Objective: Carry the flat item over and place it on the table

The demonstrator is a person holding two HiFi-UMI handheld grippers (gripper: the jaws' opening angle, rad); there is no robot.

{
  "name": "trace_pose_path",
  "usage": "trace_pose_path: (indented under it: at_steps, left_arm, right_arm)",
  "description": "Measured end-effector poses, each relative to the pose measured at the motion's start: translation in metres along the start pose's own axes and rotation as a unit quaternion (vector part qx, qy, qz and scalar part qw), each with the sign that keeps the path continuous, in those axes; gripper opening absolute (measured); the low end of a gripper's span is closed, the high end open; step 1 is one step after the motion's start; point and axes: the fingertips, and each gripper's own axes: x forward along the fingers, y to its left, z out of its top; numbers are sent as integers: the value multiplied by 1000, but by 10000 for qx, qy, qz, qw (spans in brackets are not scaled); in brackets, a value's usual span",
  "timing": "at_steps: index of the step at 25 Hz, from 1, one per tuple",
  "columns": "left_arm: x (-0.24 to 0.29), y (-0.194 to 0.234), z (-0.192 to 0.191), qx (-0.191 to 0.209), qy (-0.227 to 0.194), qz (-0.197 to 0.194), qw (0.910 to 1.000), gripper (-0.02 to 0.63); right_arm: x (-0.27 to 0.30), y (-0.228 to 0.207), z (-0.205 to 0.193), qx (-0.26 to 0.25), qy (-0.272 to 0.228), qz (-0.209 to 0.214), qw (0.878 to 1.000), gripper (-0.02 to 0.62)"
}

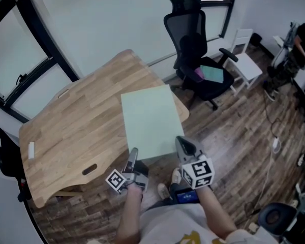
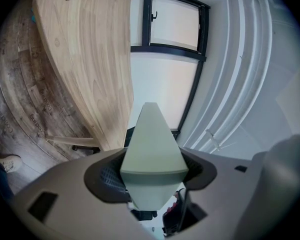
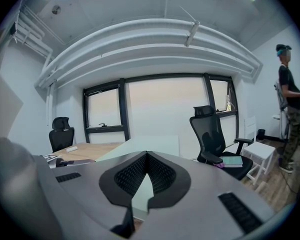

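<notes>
A pale green flat board [image 1: 151, 121] hangs level over the near right corner of the wooden table [image 1: 76, 126], partly past its edge. My left gripper [image 1: 132, 155] is shut on the board's near left corner. My right gripper [image 1: 182, 145] is shut on its near right corner. In the left gripper view the board [image 2: 152, 139] sits as a wedge between the pads of the left gripper [image 2: 154, 175], with the table [image 2: 95, 49] behind it. In the right gripper view the right gripper [image 3: 146, 180] pinches the thin board [image 3: 140, 146], which stretches away towards the window.
A black office chair [image 1: 195, 50] with a teal book [image 1: 212, 73] on its seat stands just beyond the table's right end. A white stool [image 1: 246, 65] is past it. A small white object [image 1: 31, 150] lies on the table's left. A person [image 3: 290, 109] stands at the far right.
</notes>
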Motion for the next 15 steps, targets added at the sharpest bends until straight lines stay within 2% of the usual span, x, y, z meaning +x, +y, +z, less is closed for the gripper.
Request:
trace_pose_path:
  at_steps: [15]
  left_arm:
    - [-5,19,-7,-124,-32,184,9997,285]
  right_arm:
    - [7,-8,-14,124,134,42,9998,-2]
